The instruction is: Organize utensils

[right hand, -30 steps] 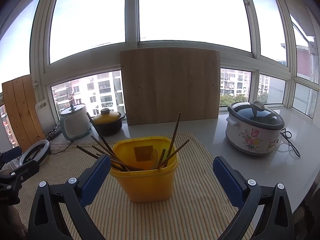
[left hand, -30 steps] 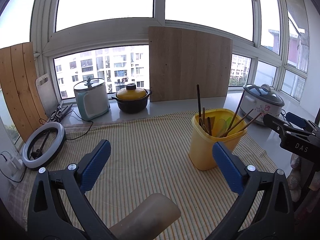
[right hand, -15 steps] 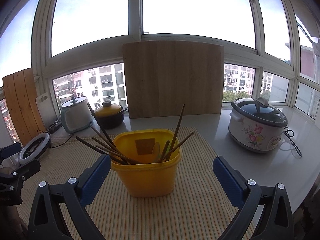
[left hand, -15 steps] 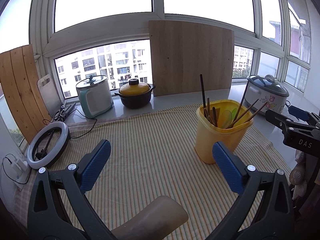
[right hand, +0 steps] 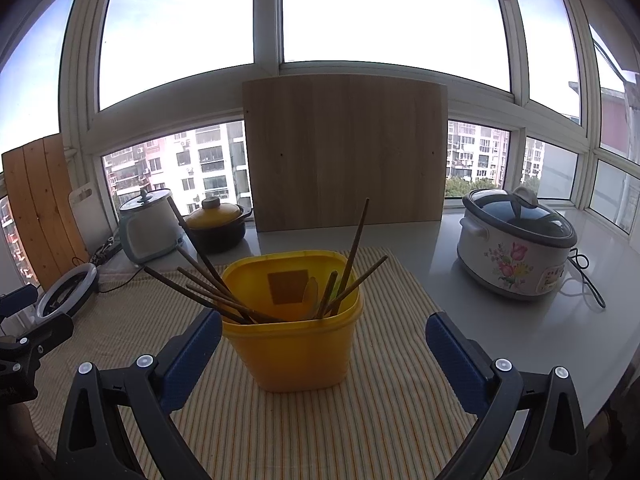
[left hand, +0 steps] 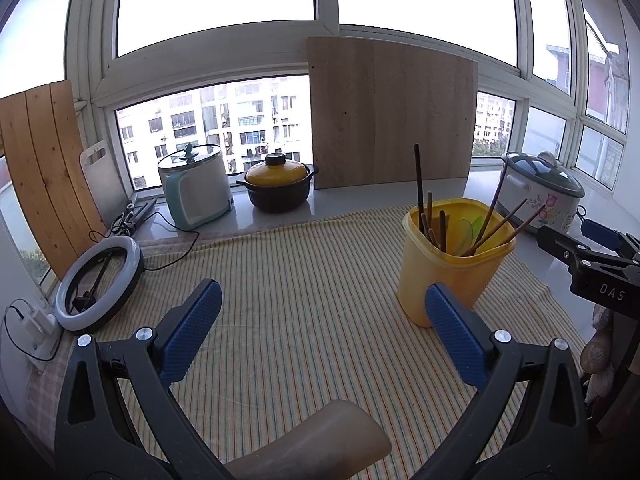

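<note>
- The left hand-held gripper (left hand: 322, 334) hangs over the striped cloth (left hand: 304, 280) with its blue pads spread wide and nothing between them.
- The right hand-held gripper (right hand: 323, 354) is likewise spread wide and empty; the yellow container (right hand: 298, 340) stands just beyond it, centred between the pads, touching neither.
- The yellow container stands upright on the striped cloth that covers the worktop (right hand: 500, 320), toward the cloth's right side in the left wrist view.
- Dark wooden chopsticks (right hand: 208, 276) stand in the container, fanning out over its rim on both sides; a pale green utensil (left hand: 470, 230) sits inside among them, its kind unclear.
- Along the window sit a white-and-teal cooker (left hand: 196, 188), a black pot with a yellow lid (left hand: 278, 186), a leaning wooden board (left hand: 390, 114) and a floral slow cooker (right hand: 516, 244).
- A ring light (left hand: 100, 280) lies at the cloth's left edge.
- The right hand-held gripper's black frame shows at the right edge of the left wrist view.
</note>
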The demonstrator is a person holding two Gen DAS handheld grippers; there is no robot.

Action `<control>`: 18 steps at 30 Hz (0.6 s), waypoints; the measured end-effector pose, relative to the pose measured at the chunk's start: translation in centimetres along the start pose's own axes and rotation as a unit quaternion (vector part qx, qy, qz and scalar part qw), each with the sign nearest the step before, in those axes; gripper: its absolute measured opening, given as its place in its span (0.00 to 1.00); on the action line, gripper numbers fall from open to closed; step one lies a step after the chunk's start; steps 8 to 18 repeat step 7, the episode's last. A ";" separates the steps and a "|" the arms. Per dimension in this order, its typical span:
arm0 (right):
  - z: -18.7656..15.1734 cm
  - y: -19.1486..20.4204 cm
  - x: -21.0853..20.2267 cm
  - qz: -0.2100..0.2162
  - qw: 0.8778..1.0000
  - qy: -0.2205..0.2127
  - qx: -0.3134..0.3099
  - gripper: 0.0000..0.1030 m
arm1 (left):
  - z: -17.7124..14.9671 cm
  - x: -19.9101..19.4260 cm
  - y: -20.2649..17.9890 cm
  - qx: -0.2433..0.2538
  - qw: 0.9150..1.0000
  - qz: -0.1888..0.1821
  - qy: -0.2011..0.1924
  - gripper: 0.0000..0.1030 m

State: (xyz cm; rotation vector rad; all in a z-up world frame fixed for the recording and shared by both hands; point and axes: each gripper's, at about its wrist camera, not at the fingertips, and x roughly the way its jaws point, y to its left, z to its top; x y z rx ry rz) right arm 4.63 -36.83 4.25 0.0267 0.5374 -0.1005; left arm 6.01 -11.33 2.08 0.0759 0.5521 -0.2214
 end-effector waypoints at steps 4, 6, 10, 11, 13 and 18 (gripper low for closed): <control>-0.3 -0.1 0.2 -0.005 1.000 0.004 -0.002 1.00 | -0.3 0.1 -0.1 0.008 1.000 0.009 -0.002 1.00; -0.5 -0.3 0.4 -0.006 1.000 0.007 0.000 1.00 | -0.4 0.2 0.0 0.007 1.000 0.008 0.000 1.00; -0.5 -0.4 0.5 -0.007 1.000 0.008 0.001 1.00 | -0.5 0.3 0.0 0.008 1.000 0.009 0.001 1.00; -0.5 -0.4 0.5 -0.007 1.000 0.008 0.001 1.00 | -0.5 0.3 0.0 0.008 1.000 0.009 0.001 1.00; -0.5 -0.4 0.5 -0.007 1.000 0.008 0.001 1.00 | -0.5 0.3 0.0 0.008 1.000 0.009 0.001 1.00; -0.5 -0.4 0.5 -0.007 1.000 0.008 0.001 1.00 | -0.5 0.3 0.0 0.008 1.000 0.009 0.001 1.00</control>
